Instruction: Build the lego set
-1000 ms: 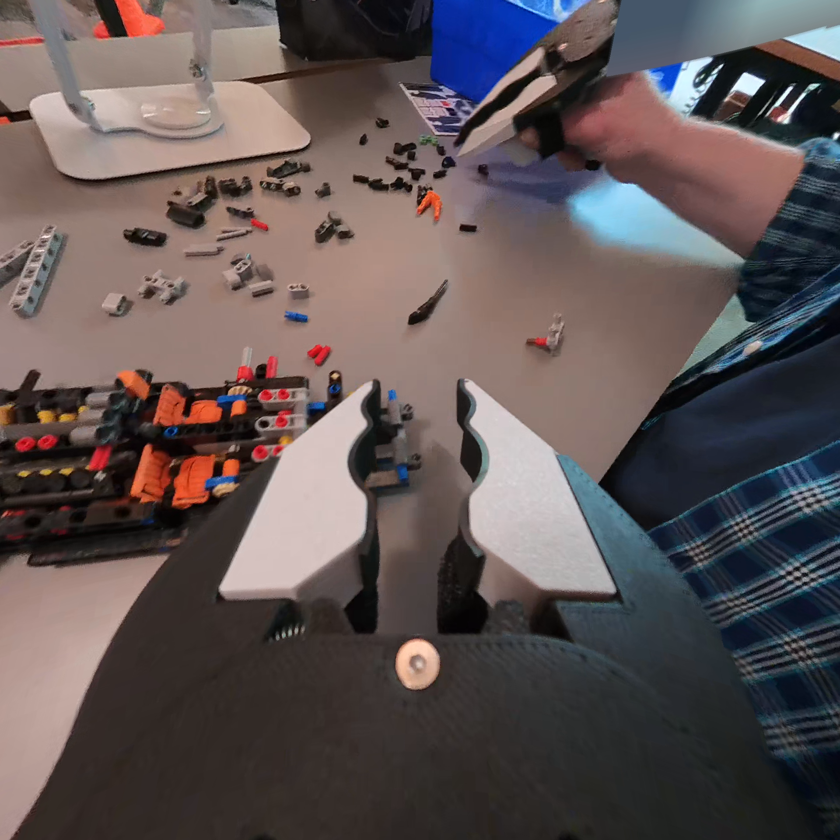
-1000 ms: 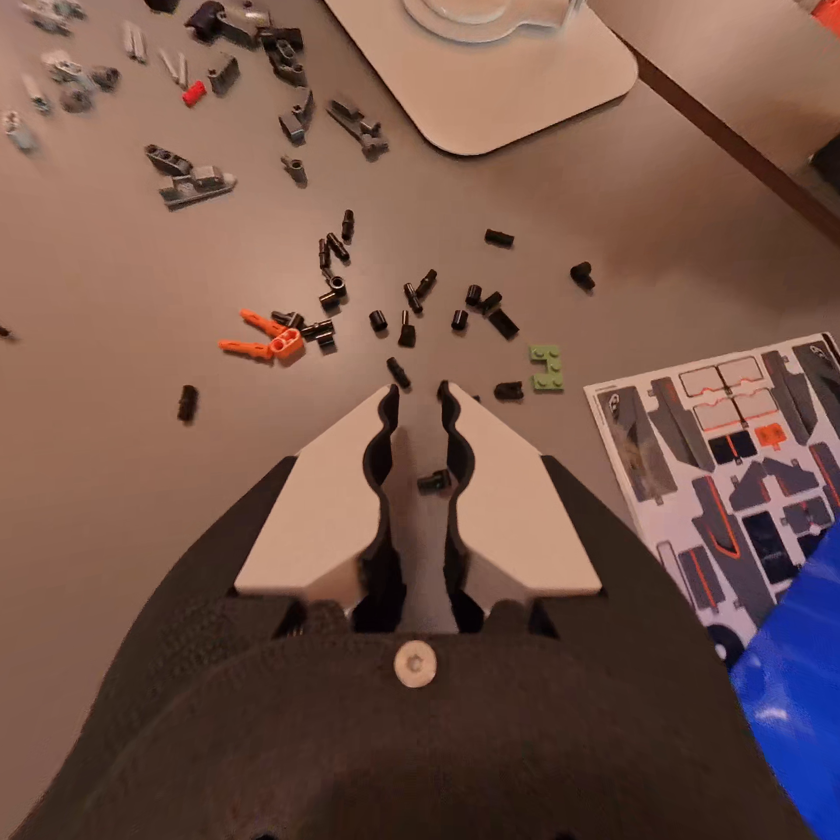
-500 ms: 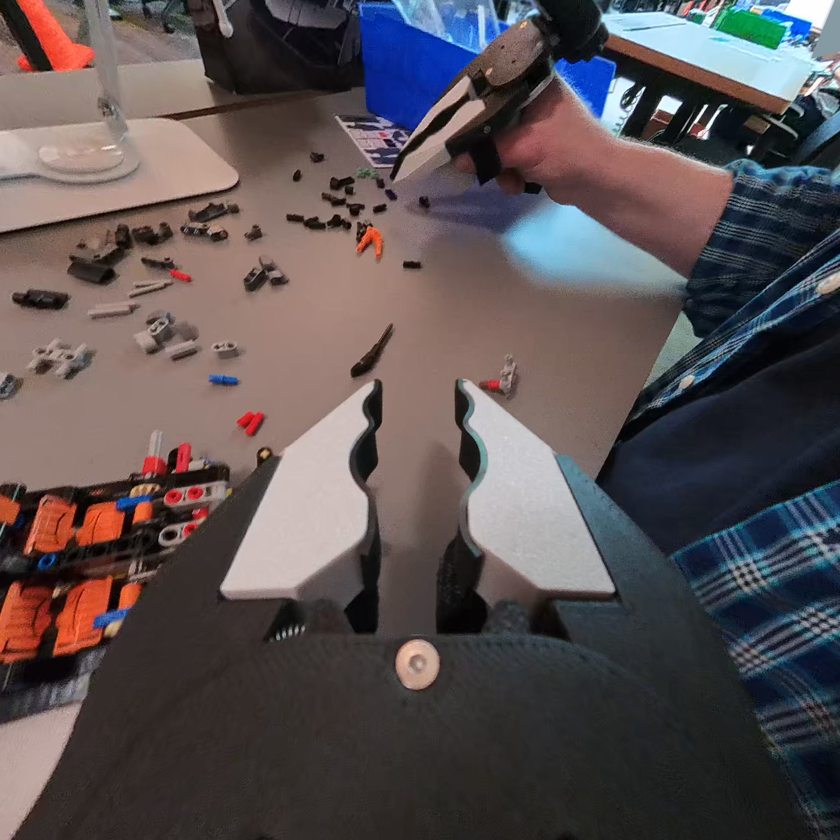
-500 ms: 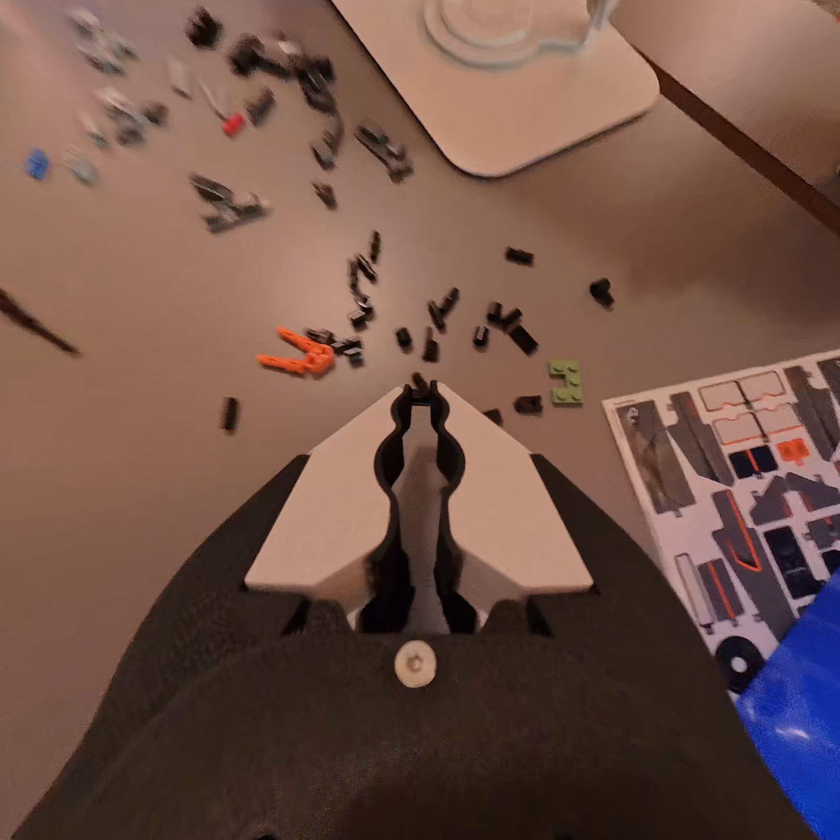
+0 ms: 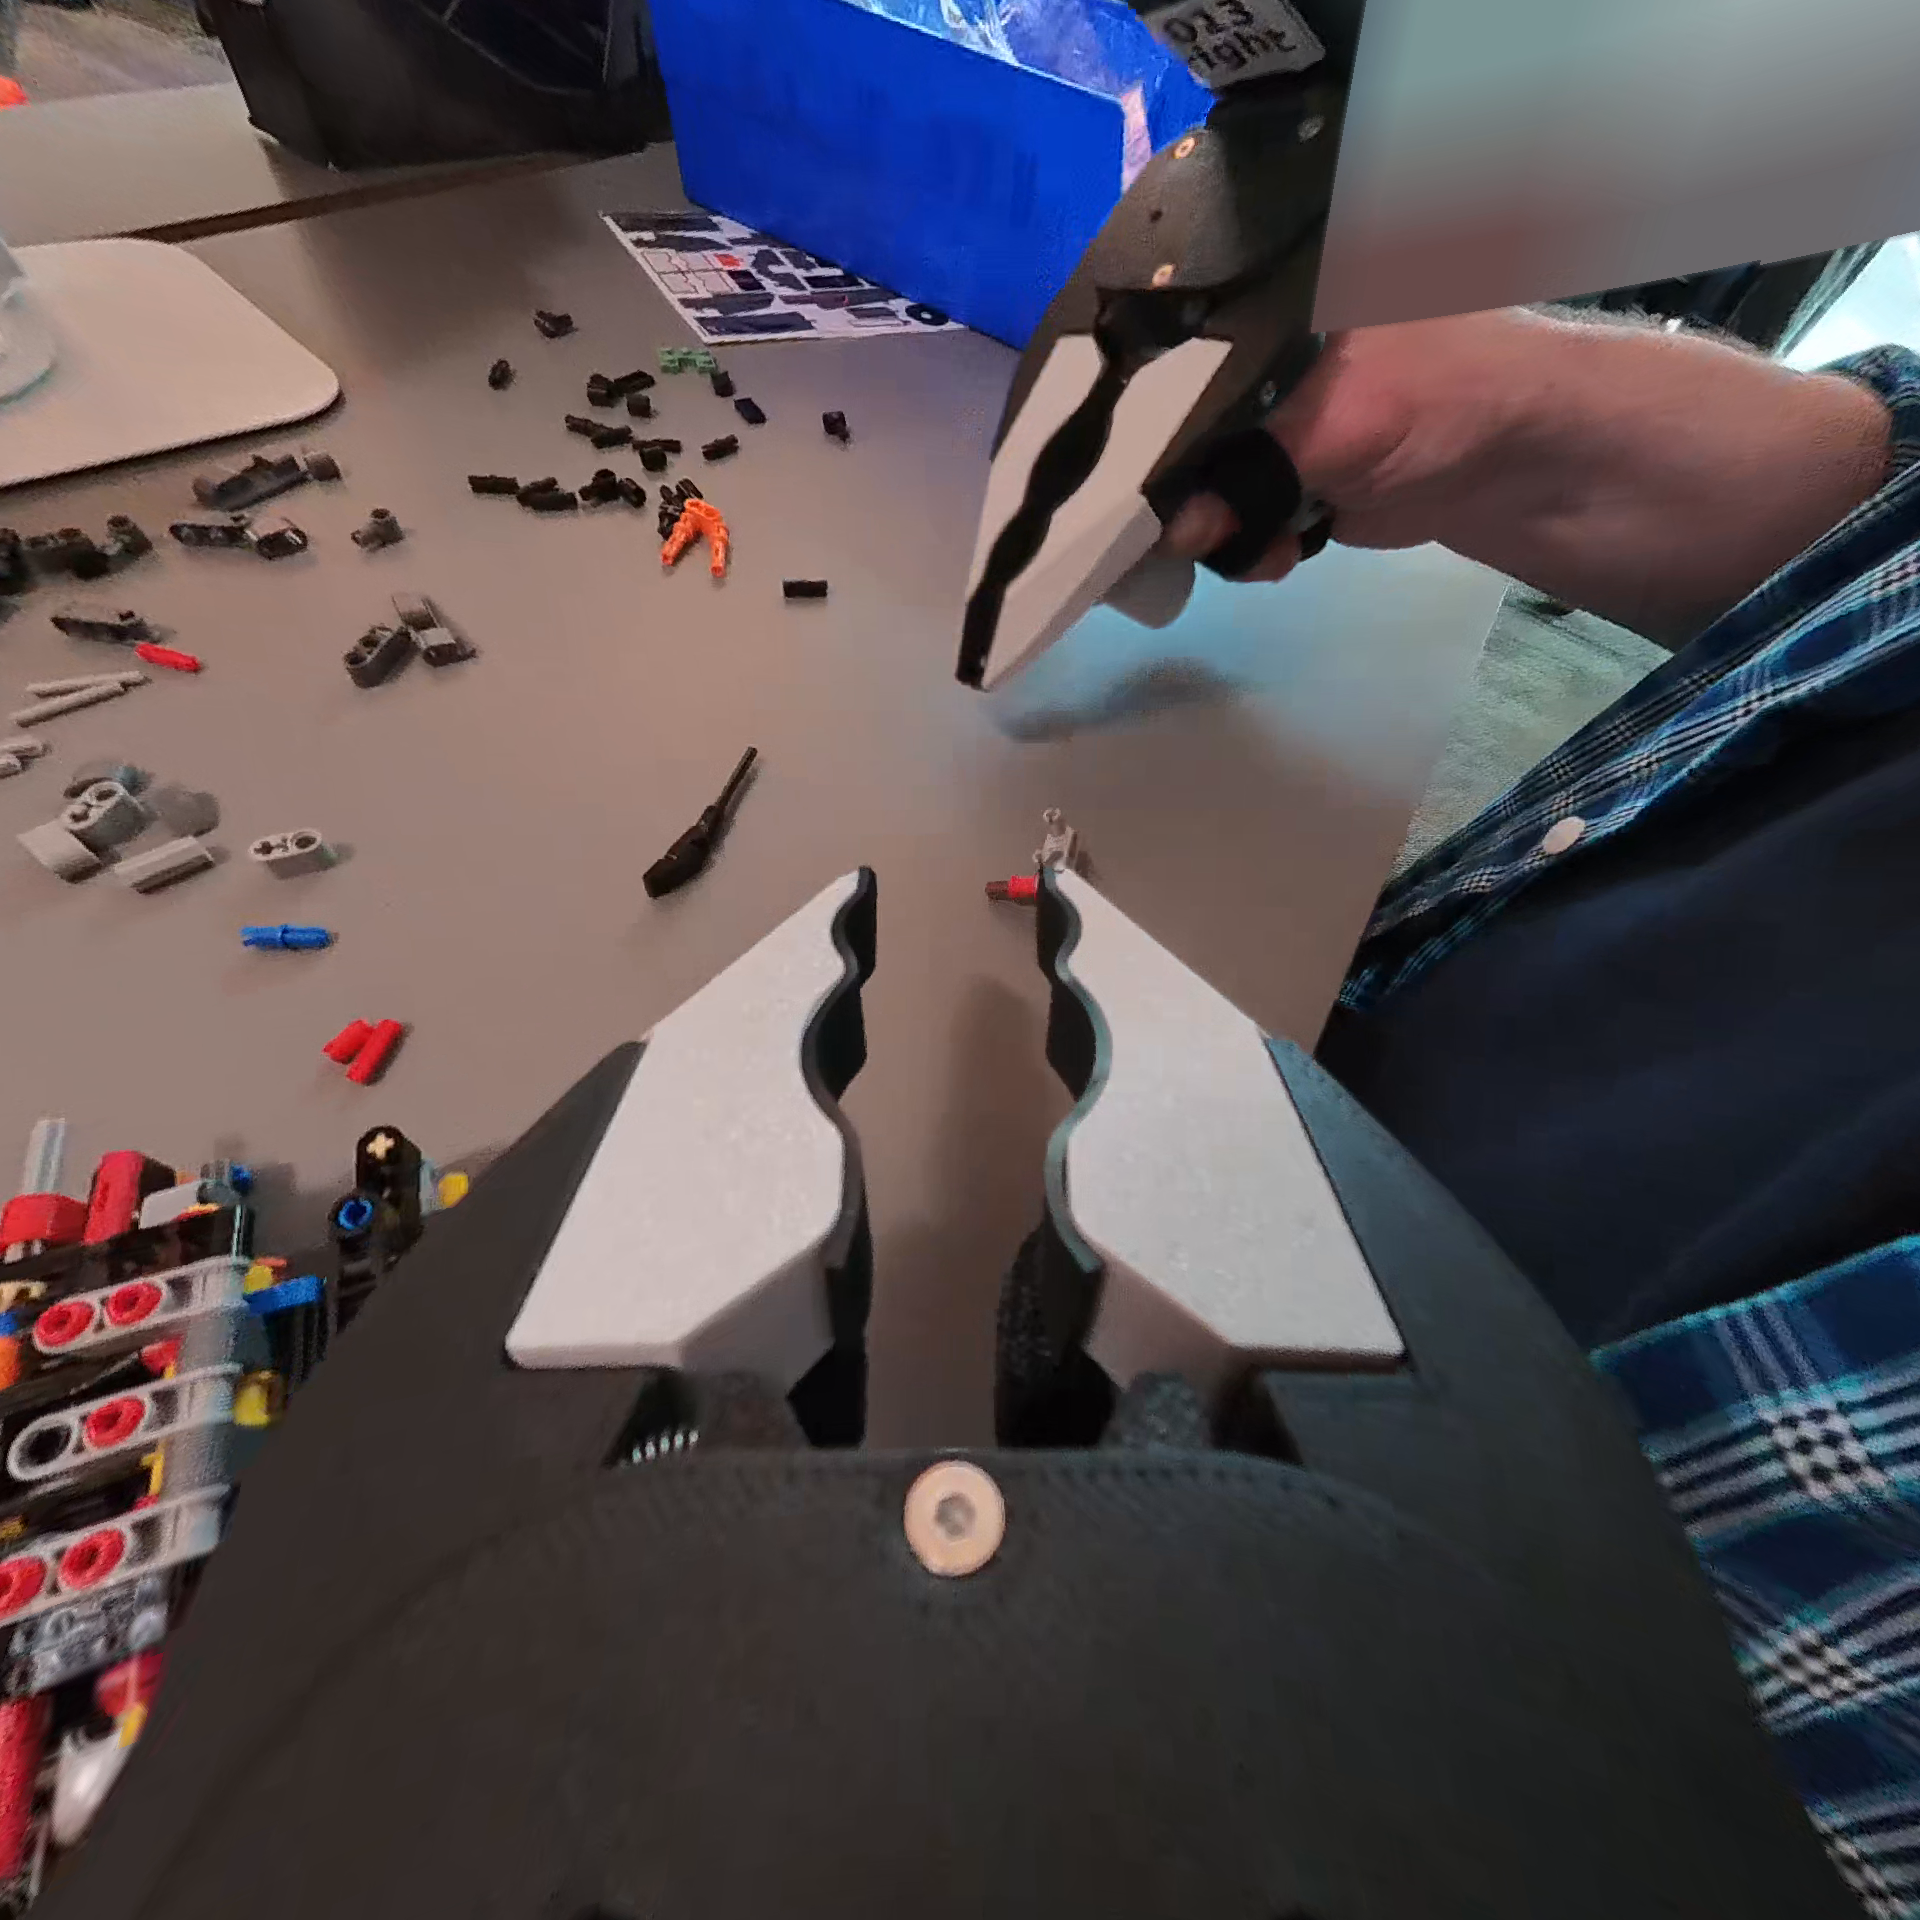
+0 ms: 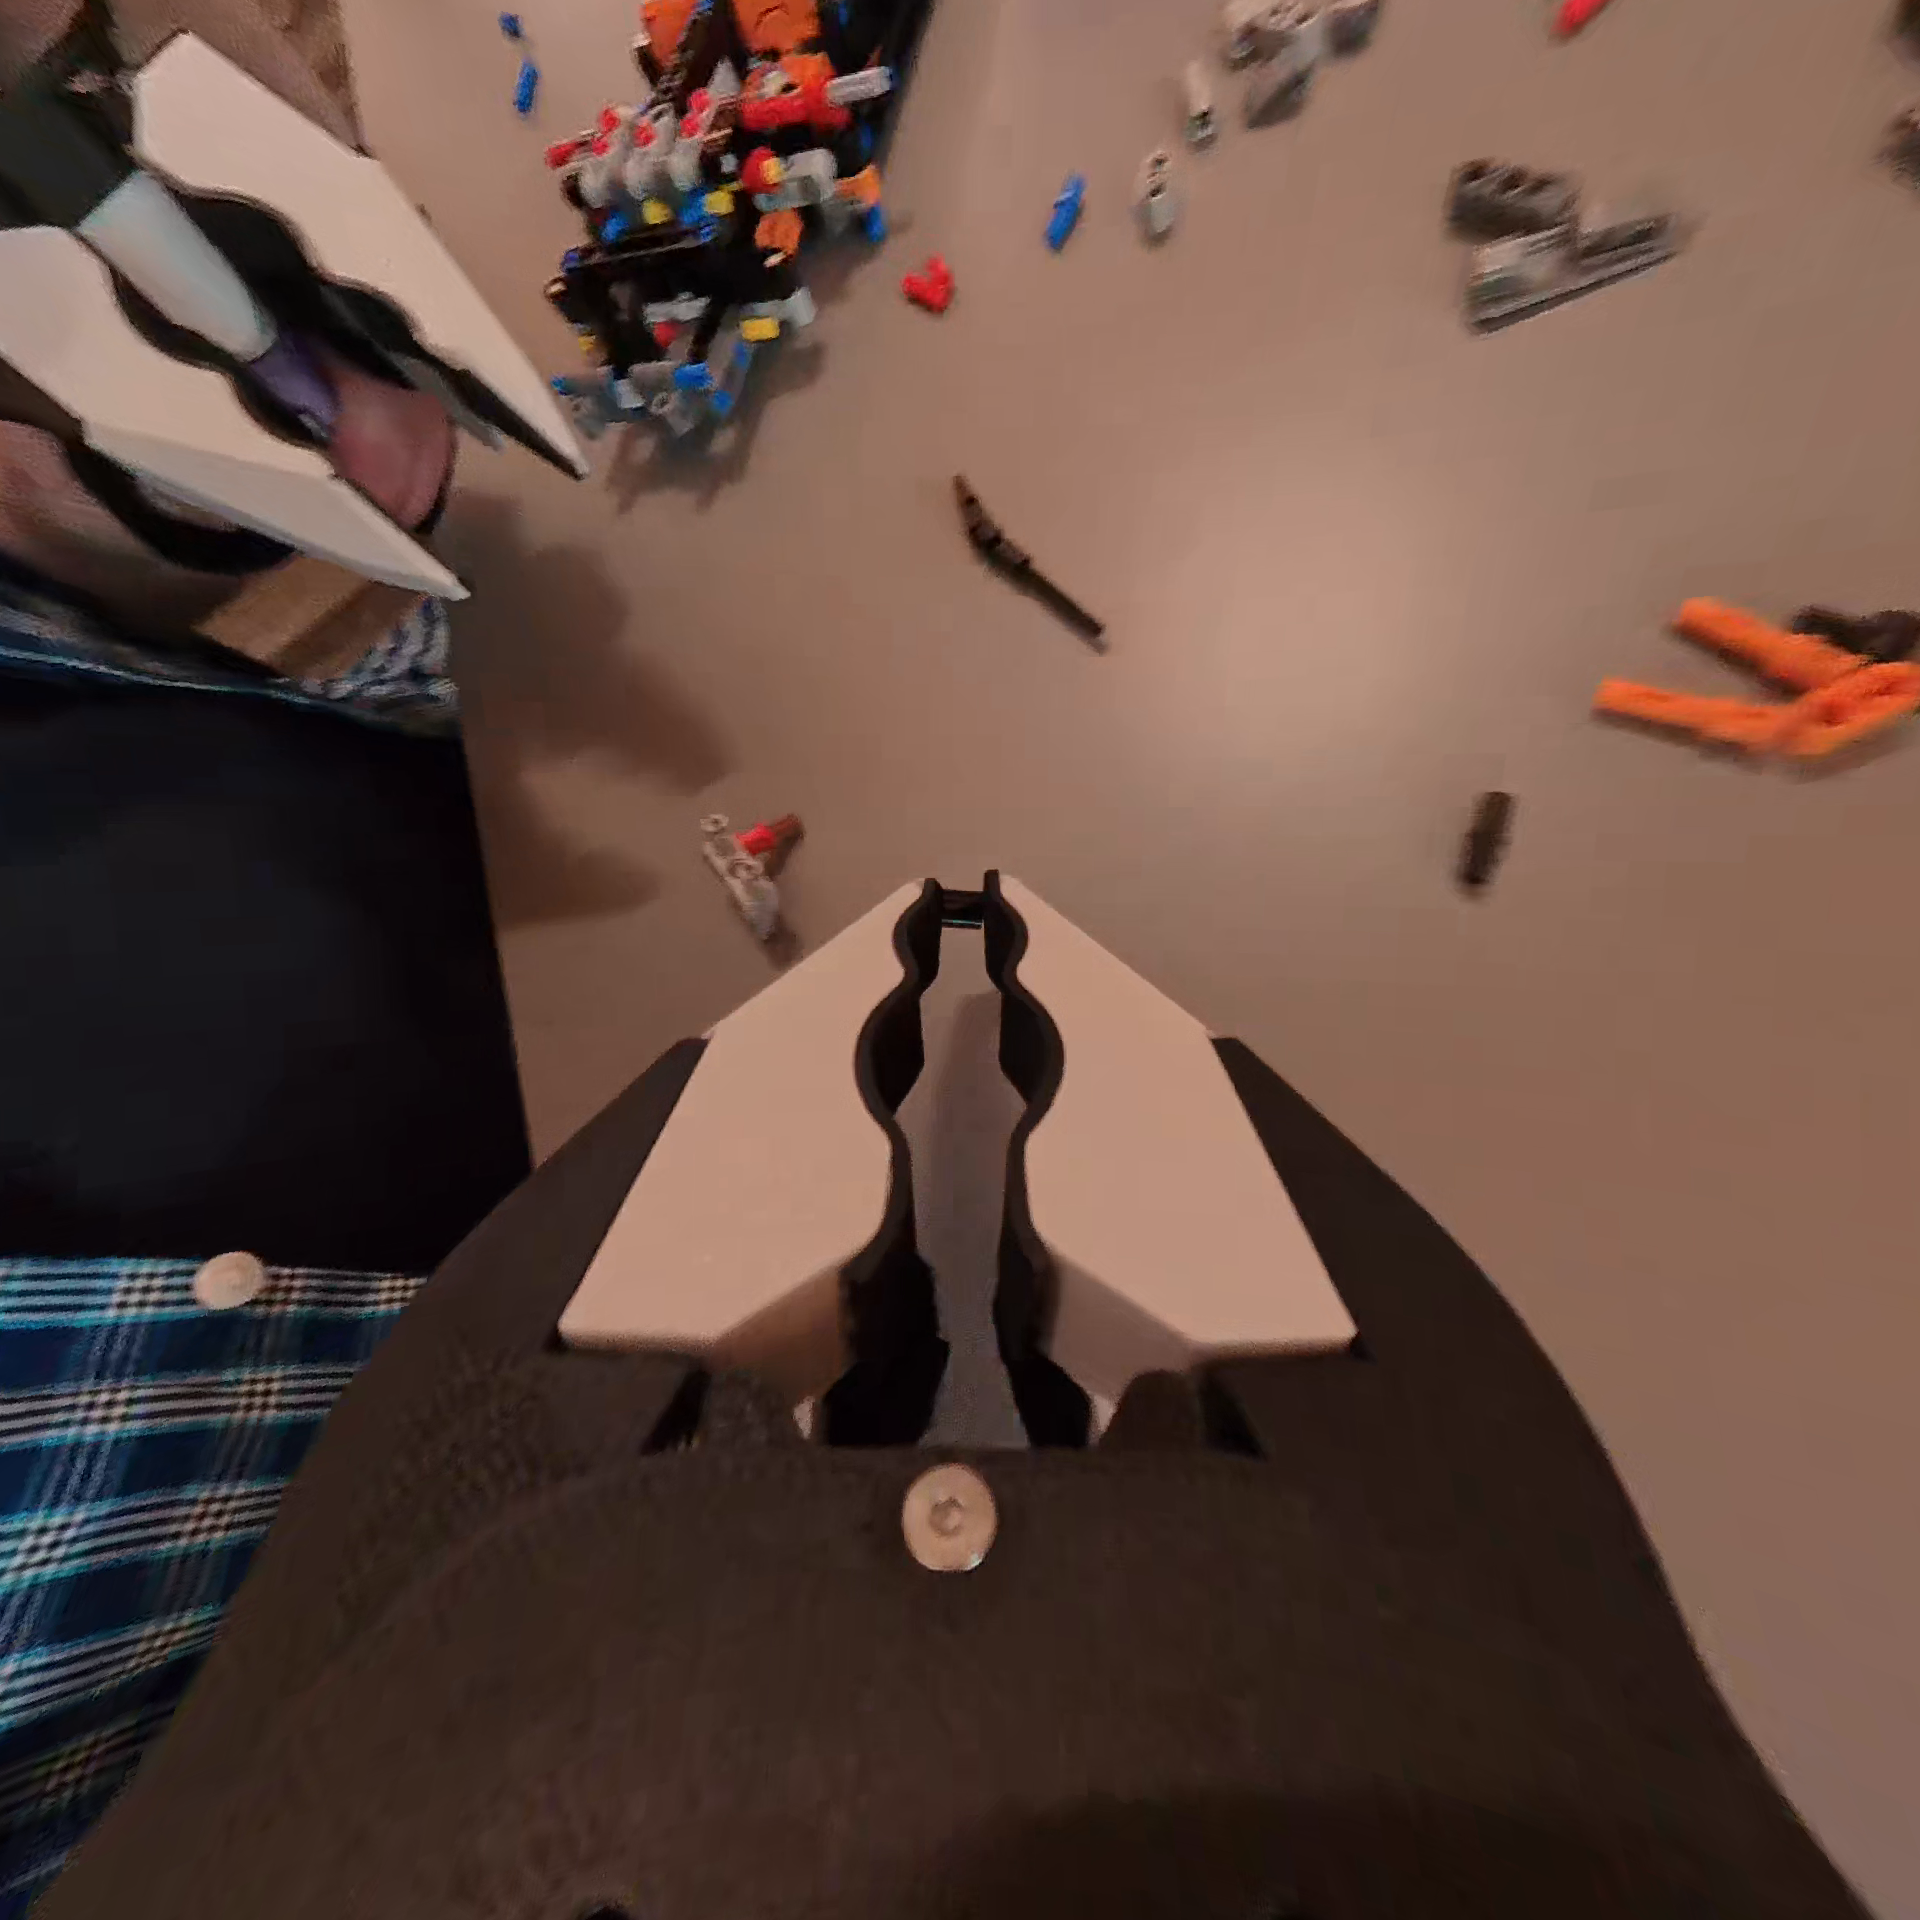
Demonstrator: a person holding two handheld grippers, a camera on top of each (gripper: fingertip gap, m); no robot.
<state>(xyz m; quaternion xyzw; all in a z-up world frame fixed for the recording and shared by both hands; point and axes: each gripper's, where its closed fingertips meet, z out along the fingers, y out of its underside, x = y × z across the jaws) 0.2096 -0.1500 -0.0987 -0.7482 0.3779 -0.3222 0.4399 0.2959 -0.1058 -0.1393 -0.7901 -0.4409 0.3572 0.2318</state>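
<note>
My right gripper [image 6: 961,894] is shut on a small black pin [image 6: 961,912] held crosswise at its tips, above the table. It also shows in the left wrist view [image 5: 975,673], pointing down. A small grey-and-red piece [image 6: 746,857] lies just left of it near the table edge. My left gripper [image 5: 954,891] is open and empty, its right tip beside that same piece [image 5: 1051,857]. The partly built black, orange and red model [image 5: 114,1392] lies at the lower left of the left wrist view and also shows in the right wrist view [image 6: 717,208].
A long black piece [image 5: 698,826], orange pieces [image 5: 694,532], black pins [image 5: 613,447] and grey parts [image 5: 114,831] lie scattered on the table. A sticker sheet [image 5: 769,281], a blue bin [image 5: 904,135] and a white stand base [image 5: 135,353] stand at the back. The person's plaid shirt [image 5: 1714,779] is at right. One gripper's finger ends stand about 11 cm off the other's.
My right gripper shut on a black pin from the cluster, lifted it and swung toward the near table edge. My left gripper moved right, away from the model, staying open.
</note>
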